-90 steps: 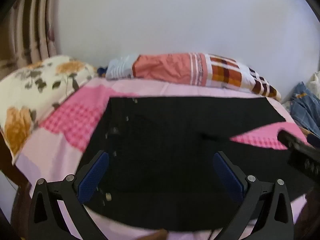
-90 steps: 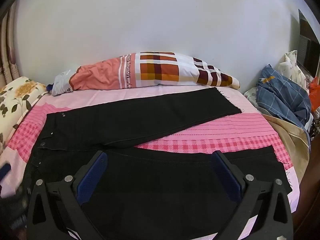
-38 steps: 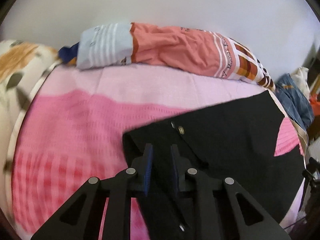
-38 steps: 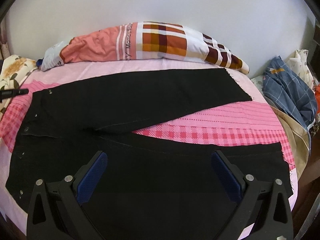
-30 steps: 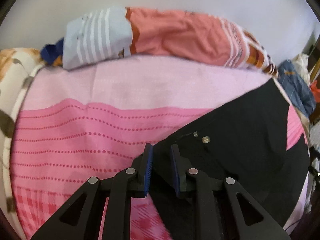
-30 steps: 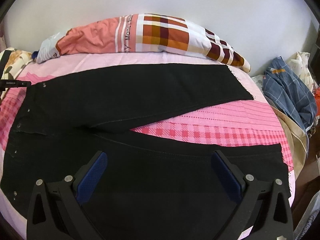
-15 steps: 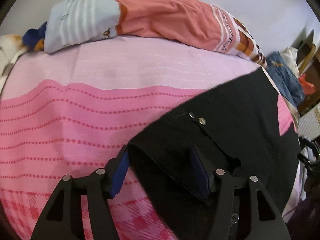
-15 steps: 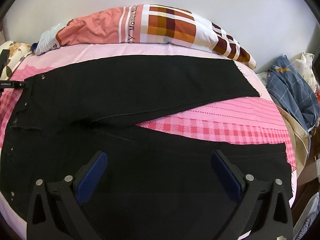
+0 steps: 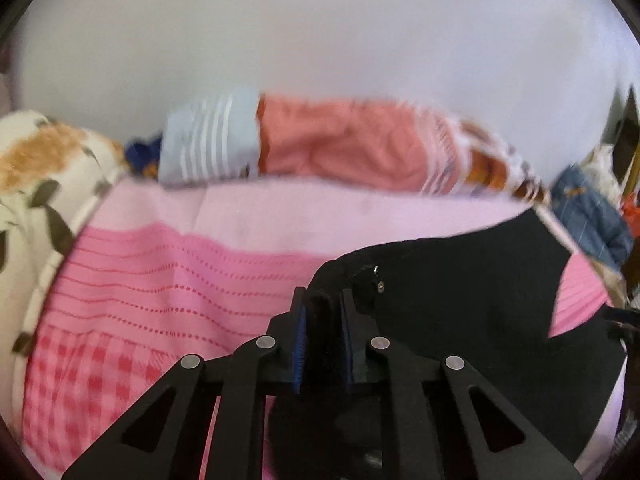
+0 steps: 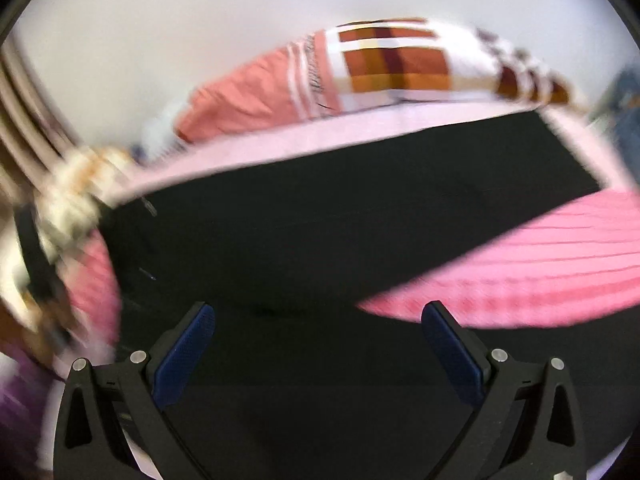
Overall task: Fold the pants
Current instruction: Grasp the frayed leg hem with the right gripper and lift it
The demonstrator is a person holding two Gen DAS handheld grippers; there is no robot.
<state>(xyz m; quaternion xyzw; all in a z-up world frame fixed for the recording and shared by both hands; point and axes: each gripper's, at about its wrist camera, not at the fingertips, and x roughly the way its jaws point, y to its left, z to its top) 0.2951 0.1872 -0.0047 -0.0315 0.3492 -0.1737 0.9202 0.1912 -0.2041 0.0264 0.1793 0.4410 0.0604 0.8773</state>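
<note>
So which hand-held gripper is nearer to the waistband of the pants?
Left. The left hand-held gripper is closing on the waistband; the right hand-held gripper hangs open above the legs.

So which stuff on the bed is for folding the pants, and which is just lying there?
For the job:
- black pants
- left gripper, closing on the pants' waistband corner
- right gripper, open above the pants

Just lying about:
- patchwork pillow
- floral pillow
- blue clothes
- pink bedsheet
</note>
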